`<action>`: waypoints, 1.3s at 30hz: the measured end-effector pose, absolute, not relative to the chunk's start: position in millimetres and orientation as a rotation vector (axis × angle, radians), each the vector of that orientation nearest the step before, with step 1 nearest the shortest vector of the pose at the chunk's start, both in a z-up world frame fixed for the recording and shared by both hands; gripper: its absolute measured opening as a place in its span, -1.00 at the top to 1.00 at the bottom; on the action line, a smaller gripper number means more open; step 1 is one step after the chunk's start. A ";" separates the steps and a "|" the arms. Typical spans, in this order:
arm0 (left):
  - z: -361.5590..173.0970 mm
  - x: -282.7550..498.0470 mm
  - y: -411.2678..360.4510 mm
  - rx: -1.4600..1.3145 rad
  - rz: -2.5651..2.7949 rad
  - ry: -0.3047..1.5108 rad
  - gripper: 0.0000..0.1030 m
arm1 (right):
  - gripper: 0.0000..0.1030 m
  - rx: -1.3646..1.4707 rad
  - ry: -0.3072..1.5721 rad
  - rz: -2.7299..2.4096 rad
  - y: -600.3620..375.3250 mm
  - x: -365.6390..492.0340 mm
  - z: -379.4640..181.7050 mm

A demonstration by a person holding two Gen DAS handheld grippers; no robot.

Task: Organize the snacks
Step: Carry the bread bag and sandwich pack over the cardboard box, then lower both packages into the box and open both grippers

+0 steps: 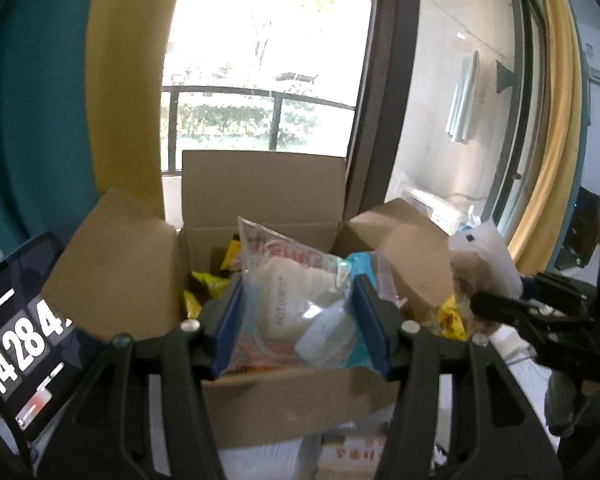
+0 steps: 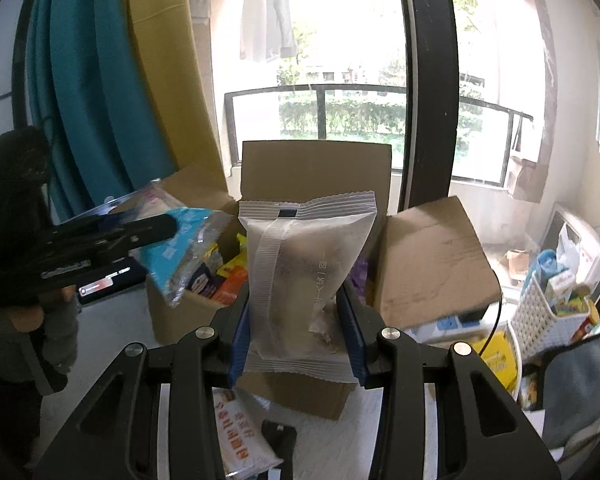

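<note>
My left gripper (image 1: pixel 300 312) is shut on a clear snack packet with blue and pink print (image 1: pixel 296 304), held just above an open cardboard box (image 1: pixel 284 396). Yellow snack bags (image 1: pixel 208 284) lie inside the box. My right gripper (image 2: pixel 296 320) is shut on a frosted white snack pouch (image 2: pixel 300 276), upright in front of the same cardboard box (image 2: pixel 432 256). In the right wrist view the left gripper (image 2: pixel 112 236) comes in from the left with its clear blue packet (image 2: pixel 184 248) over the box. In the left wrist view the right gripper (image 1: pixel 512 304) holds the white pouch (image 1: pixel 484 256) at right.
A phone or tablet with a timer (image 1: pixel 20 340) stands left of the box. A printed packet (image 2: pixel 240 444) lies on the white table in front. A white slatted basket of items (image 2: pixel 548 316) and a grey cloth (image 2: pixel 580 384) are at right. Window and balcony rail behind.
</note>
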State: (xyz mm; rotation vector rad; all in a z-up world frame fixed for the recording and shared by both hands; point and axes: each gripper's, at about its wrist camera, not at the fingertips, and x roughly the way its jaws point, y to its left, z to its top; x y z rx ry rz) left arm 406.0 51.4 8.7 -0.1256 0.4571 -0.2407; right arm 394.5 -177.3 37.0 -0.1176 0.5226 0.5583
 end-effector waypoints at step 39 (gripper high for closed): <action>25.8 468.8 103.5 -0.193 -0.088 0.426 -0.75 | -0.39 -0.096 0.550 0.518 -115.5 477.9 36.5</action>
